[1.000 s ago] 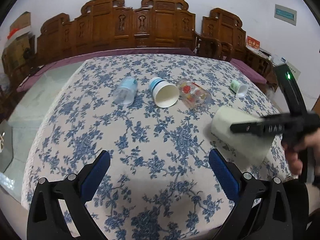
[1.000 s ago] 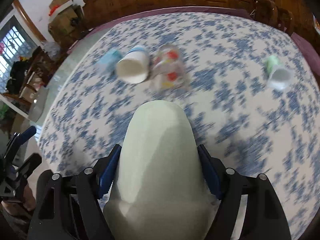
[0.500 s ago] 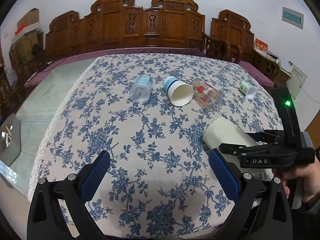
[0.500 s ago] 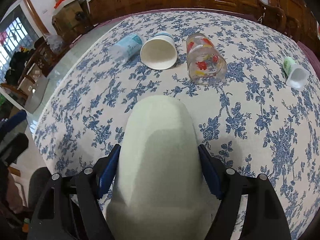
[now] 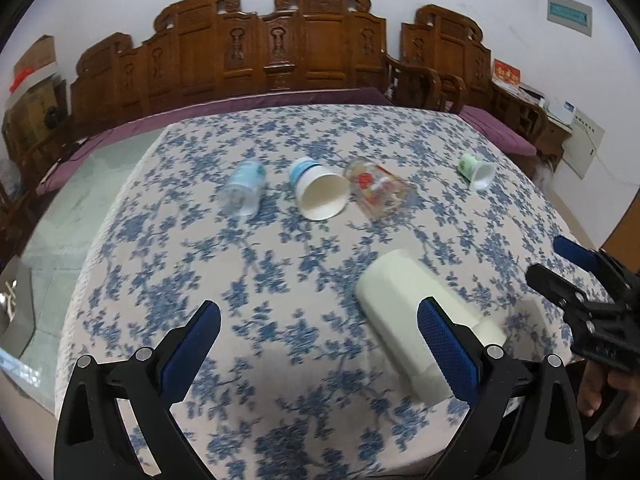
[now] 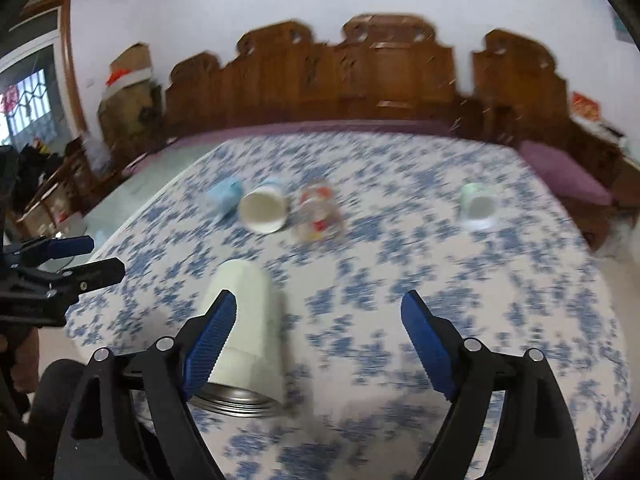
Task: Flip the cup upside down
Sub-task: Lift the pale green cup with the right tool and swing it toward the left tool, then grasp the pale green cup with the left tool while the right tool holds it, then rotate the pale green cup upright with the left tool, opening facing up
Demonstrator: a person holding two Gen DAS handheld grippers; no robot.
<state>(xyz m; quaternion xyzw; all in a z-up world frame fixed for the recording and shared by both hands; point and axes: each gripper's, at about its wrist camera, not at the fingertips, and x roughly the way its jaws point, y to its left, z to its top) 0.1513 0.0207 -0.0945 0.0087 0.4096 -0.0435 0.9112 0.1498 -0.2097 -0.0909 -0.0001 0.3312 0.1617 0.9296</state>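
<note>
Far beyond the fingertips a clear plastic bottle (image 5: 245, 188), a white paper cup (image 5: 320, 194) and a printed glass (image 5: 376, 189) lie together; right of them, a small green cup (image 5: 476, 169); carved wooden chairs (image 5: 280, 44) behind

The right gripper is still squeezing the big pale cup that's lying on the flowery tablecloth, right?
Not quite. The right gripper is open and has let go; the right wrist view shows it. The big pale cup does lie on its side on the flowery tablecloth, beside the gripper's left finger.
</note>
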